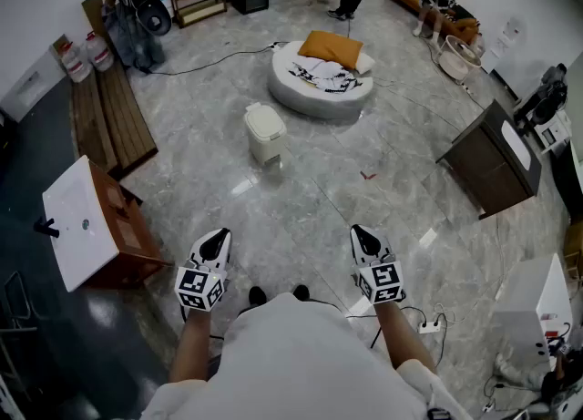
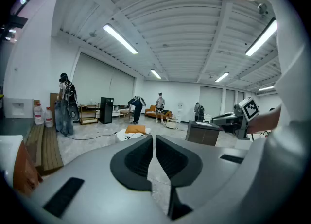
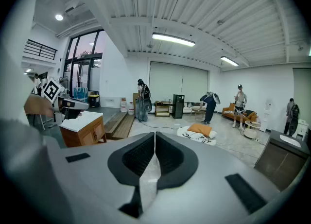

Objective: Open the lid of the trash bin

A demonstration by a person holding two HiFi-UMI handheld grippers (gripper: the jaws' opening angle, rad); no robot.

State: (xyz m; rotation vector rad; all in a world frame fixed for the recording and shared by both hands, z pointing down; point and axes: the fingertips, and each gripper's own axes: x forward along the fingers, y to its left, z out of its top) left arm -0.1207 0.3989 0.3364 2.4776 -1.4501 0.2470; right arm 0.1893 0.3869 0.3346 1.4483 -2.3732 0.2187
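The trash bin [image 1: 264, 133] is small and white, its lid down, standing on the grey marble floor well ahead of me. Both grippers are held low, close to my body and far short of the bin. In the head view the left gripper [image 1: 216, 243] and the right gripper [image 1: 364, 237] point forward, side by side. The left gripper view has the left gripper [image 2: 154, 138] with its black jaws together and nothing between them. The right gripper [image 3: 154, 134] looks the same in its own view. The bin shows in neither gripper view.
A round white cushion bed [image 1: 321, 81] with an orange pillow lies just beyond the bin. A wooden cabinet with a white top [image 1: 86, 222] stands at my left, a dark cabinet [image 1: 492, 158] at my right. Planks [image 1: 109, 117] lie far left. A power strip [image 1: 428, 325] lies by my right foot. People stand at the far end.
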